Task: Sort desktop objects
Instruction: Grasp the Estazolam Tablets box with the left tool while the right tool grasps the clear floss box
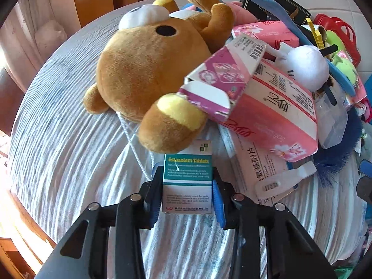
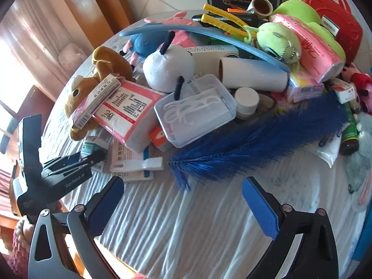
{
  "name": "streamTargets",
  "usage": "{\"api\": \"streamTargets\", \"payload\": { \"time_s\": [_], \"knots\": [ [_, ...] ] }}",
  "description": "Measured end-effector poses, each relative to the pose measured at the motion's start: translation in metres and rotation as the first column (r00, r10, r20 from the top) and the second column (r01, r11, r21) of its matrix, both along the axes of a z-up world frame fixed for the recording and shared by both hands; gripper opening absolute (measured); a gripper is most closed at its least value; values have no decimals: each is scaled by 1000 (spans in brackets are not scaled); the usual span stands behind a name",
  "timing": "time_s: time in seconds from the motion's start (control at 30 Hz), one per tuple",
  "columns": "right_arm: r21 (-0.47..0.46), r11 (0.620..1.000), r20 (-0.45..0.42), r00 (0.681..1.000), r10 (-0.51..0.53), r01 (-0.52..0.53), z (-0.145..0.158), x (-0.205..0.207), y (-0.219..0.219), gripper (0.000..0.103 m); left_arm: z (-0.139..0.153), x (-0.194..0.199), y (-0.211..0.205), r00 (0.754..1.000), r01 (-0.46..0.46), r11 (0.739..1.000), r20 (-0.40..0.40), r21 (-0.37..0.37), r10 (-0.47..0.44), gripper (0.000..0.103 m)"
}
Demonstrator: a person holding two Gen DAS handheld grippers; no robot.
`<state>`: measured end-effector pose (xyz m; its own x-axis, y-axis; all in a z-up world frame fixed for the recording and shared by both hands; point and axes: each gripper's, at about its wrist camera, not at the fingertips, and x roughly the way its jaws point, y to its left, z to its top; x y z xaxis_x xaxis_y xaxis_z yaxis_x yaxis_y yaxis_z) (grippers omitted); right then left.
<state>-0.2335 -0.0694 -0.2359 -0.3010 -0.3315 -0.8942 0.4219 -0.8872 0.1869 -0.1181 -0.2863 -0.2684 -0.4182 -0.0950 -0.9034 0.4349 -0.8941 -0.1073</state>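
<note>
My left gripper (image 1: 187,176) is shut on a small teal-and-white Estazolam Tablets box (image 1: 187,174), just below the paw of a brown teddy bear (image 1: 144,69). The same box (image 2: 94,148) and the left gripper (image 2: 93,157) show at the left of the right wrist view. My right gripper (image 2: 183,200) is open and empty above the bare white cloth, in front of a blue feather (image 2: 255,144). A heap of objects lies behind it.
The round table has a white ribbed cloth (image 2: 186,232). The heap holds pink tissue packs (image 1: 274,116), a magenta carton (image 1: 223,76), a white plush (image 2: 167,69), a clear plastic box (image 2: 195,109), a cardboard tube (image 2: 253,74), a green plush (image 2: 279,39), a red case (image 2: 334,18).
</note>
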Motion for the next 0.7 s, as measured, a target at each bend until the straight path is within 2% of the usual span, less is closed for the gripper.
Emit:
{"api": "streamTargets", "payload": {
  "time_s": [0.13,0.23,0.33,0.43,0.57,0.7],
  "knots": [
    [15,1000,-23,1000,-5,6,-1,-7,-4,103,14,13,-1,1000,20,1000,-7,14,-20,36],
    [12,999,-44,998,-39,39,6,-19,2,103,37,16,20,995,94,995,-43,18,-93,36],
    [2,998,-53,997,-63,63,13,-26,9,103,65,4,42,981,166,986,-101,-4,-165,36],
    [-30,996,-41,996,-80,79,18,-29,11,102,82,-15,49,971,191,981,-137,-37,-194,36],
    [-50,993,-32,994,-105,103,22,-36,3,102,85,-51,40,972,186,981,-136,-51,-192,36],
    [-45,986,14,987,-158,158,9,-52,-4,102,75,-78,34,979,170,984,-107,-58,-176,36]
  ]
}}
